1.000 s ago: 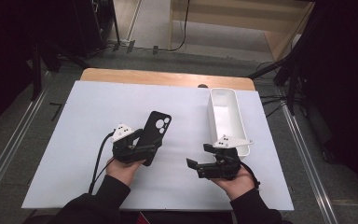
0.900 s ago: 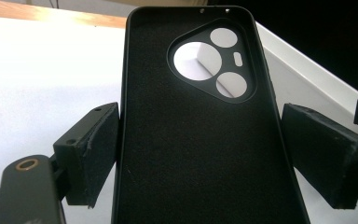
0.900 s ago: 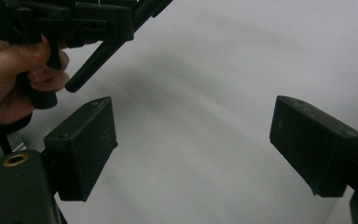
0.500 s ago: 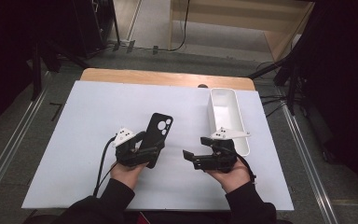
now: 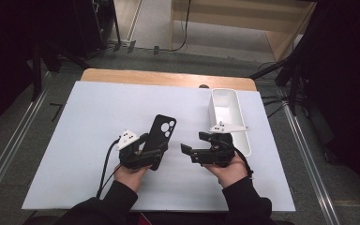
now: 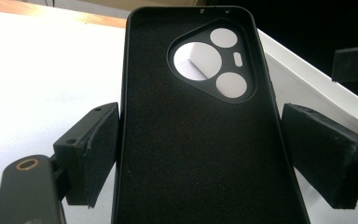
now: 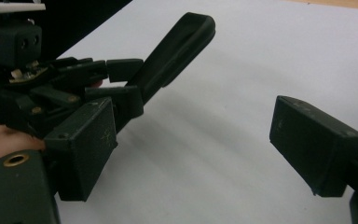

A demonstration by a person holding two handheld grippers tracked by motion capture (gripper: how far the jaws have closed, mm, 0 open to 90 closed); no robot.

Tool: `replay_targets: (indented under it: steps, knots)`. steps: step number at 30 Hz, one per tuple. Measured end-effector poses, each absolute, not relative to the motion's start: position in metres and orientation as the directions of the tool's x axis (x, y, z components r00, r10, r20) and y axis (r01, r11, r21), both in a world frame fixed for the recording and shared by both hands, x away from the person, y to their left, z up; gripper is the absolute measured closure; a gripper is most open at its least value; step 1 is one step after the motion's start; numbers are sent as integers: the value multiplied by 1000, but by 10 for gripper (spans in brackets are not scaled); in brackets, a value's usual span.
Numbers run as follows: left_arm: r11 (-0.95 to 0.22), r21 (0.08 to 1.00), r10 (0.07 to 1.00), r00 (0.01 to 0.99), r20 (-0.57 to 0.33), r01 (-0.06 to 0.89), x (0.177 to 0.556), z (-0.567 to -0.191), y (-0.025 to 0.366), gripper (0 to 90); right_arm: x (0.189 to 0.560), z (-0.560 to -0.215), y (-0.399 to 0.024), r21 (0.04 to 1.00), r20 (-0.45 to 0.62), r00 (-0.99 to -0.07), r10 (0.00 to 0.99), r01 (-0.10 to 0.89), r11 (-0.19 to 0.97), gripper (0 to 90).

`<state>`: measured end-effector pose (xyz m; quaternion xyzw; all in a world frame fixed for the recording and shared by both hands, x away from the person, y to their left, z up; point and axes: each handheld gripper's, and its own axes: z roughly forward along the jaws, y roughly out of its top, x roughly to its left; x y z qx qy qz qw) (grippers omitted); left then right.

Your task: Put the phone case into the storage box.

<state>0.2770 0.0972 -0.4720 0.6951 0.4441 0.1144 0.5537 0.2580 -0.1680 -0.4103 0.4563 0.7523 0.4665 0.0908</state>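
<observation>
Phone case (image 5: 161,136), black, sits clamped by its long edges in the left hand-held gripper (image 5: 143,150), raised off the table (image 5: 89,117) and tilted, just left of the white bin (image 5: 225,112). Its soft inner face shows in the left gripper view, camera cut-out at the top; no brand or writing can be read there, and its lower end is cut off. Right hand-held gripper (image 5: 187,151) stands wide with nothing between its pads, pointing toward the case from just in front of the bin.
</observation>
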Motion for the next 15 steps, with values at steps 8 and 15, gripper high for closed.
replay_targets:
  steps: [8,15]
  knots:
    - [8,881,749,581,-319,473,273,-474,93,139,269,-406,-164,781,318,-555,769,614,120,138]
    - [7,882,753,578,-315,471,274,-474,93,139,276,-404,-159,777,321,-556,767,617,122,138]
